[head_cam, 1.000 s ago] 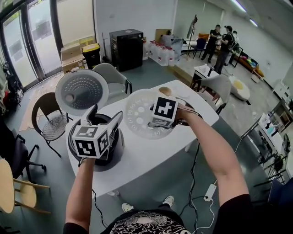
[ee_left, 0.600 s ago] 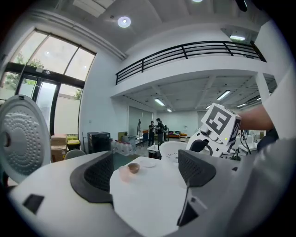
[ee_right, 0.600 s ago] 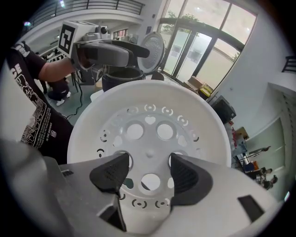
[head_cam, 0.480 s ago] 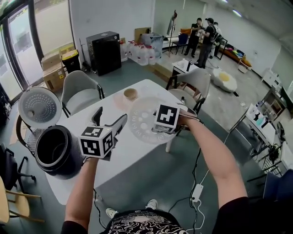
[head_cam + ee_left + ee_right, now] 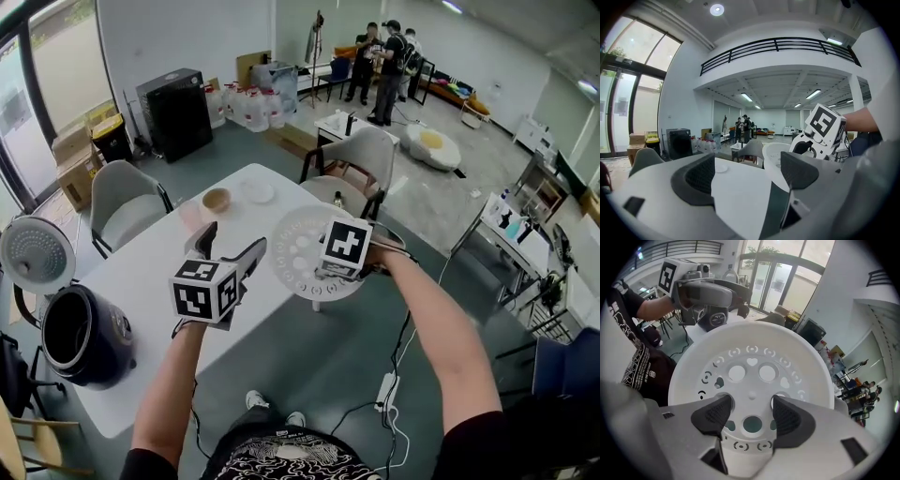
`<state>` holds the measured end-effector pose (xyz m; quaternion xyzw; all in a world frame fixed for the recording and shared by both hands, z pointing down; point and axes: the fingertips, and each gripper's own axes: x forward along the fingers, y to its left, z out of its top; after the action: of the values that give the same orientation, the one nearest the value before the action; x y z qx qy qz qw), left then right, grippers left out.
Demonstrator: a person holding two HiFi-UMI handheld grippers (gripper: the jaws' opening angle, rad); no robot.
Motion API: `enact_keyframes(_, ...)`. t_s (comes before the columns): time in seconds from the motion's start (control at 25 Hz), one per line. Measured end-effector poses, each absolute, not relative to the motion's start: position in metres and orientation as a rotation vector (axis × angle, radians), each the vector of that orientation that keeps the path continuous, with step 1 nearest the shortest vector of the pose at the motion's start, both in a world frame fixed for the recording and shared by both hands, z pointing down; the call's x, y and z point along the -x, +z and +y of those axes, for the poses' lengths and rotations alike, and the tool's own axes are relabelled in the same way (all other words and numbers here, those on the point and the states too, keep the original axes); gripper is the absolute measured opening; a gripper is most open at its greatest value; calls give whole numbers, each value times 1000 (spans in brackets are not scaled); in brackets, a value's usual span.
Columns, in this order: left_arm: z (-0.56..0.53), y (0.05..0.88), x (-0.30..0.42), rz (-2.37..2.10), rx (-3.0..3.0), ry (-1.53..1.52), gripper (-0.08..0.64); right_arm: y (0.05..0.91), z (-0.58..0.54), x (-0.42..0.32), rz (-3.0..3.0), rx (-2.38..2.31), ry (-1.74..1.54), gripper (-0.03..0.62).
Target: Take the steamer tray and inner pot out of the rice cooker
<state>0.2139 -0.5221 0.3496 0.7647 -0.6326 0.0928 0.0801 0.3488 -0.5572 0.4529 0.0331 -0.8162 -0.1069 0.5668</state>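
The right gripper (image 5: 322, 266) (image 5: 747, 416) had its jaws partly closed on the near part of the white perforated steamer tray (image 5: 298, 246) (image 5: 752, 357). It held the tray in the air over the right edge of the table (image 5: 141, 281). The left gripper (image 5: 232, 242) (image 5: 747, 173) was above the middle of the table, with its jaws wide apart and nothing between them. The rice cooker (image 5: 89, 352) stood at the table's left end with its lid (image 5: 36, 255) raised.

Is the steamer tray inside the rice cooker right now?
No, the right gripper holds the steamer tray clear of the rice cooker.
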Motion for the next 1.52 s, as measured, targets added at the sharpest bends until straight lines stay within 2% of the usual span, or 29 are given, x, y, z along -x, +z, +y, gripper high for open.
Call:
enact_keyframes(0.24,-571,363,-218,-1867,-2274,278,428,470,-599,-353,-1926,-85,-211,298)
enact_keyframes(0.48,-658,395,-188,-1870,-2253,290,428,506,-688,-314,-1925,-67,-192,298)
enact_keyframes(0.8,-787,434,-113,-1858,-2155,264,428,560,-815,-243,-1845,9,-148,298)
enact_keyframes(1.12,-916,489,-86,-1790,-2106,277,428,635,-946,-203,-1821,-24,-49,298)
enact_keyframes(1.52,-982,531,-67,-1719,-2047,325,428,696,-1008,-187,-1749,-3,-30,299)
